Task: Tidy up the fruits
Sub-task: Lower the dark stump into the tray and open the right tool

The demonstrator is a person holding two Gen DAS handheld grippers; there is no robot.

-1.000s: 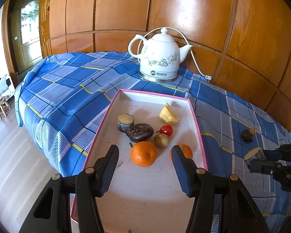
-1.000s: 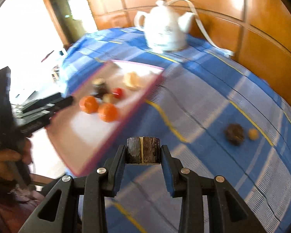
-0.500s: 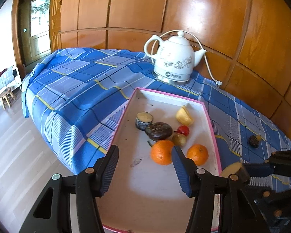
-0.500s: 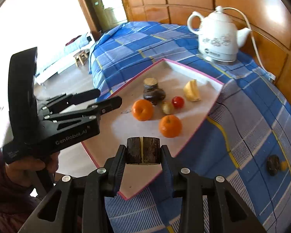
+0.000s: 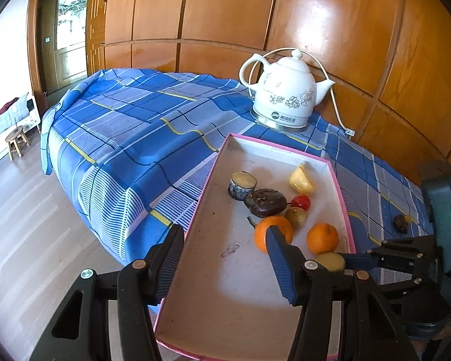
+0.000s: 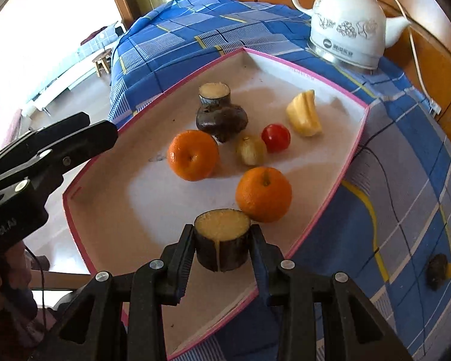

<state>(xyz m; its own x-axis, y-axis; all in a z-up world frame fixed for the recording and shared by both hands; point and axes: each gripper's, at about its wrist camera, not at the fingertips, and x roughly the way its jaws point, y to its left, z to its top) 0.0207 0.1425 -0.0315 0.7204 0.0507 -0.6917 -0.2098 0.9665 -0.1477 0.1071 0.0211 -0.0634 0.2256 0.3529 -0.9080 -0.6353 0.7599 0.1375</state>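
— Right hand-held gripper (image 6: 222, 240) first: we have it clenched on the dark-skinned cylinder of fruit with a pale yellow cut face (image 6: 222, 239), pads pressing both sides. A second ago we carried that piece over the blue plaid cloth on the counter (image 6: 406, 198); now it hangs just inside the near rim of the pink-edged white cardboard tray (image 6: 356, 138).

— So we judge the carry nearly finished, with only the lowering and letting go left?

— Yes. The piece sits upright between the jaws, just beside the nearer round orange (image 6: 264, 194), above bare tray floor.

— And our left hand-held gripper (image 5: 224, 258)?

— Released, jaws apart and holding nothing, hovering over the tray's near left edge. One small dark fruit (image 6: 436, 270) remains out on the cloth, well apart from the tray.
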